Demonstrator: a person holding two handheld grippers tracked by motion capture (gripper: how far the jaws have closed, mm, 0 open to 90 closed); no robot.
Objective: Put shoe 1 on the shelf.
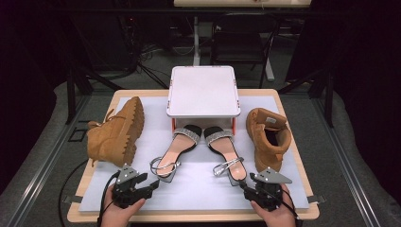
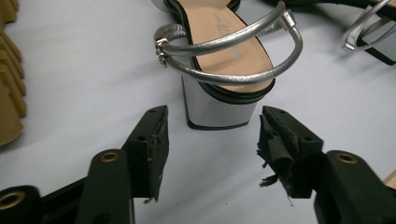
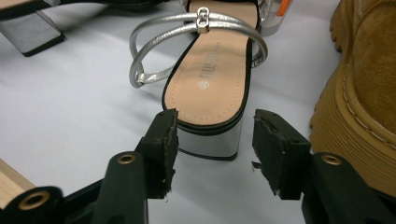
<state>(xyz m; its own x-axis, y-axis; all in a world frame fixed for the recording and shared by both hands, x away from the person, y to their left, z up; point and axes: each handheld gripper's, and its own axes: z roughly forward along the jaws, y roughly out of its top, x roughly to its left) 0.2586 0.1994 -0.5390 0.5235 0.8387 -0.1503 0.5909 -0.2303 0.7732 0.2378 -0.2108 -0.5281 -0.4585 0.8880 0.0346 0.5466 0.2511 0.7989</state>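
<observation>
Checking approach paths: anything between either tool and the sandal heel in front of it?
Nothing visible. The left tool stands open just short of the left sandal's block heel. The right tool is open facing the right sandal's heel; the upright boot stands beside, not between.

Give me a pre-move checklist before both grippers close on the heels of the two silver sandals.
1. Left gripper open, nothing between its pads: ok.
2. Right gripper open, nothing gripped: ok.
3. Left silver-strapped block-heel sandal standing upright, its heel centred just ahead of the left jaws: ok.
4. Right silver-strapped block-heel sandal upright, its heel lined up at the right jaws' gap: ok.
5. Clearance from the upright tan suede boot beside the right gripper: tight, cannot tell.
6. Space under the white raised shelf where the sandal toes sit: cannot tell.
</observation>
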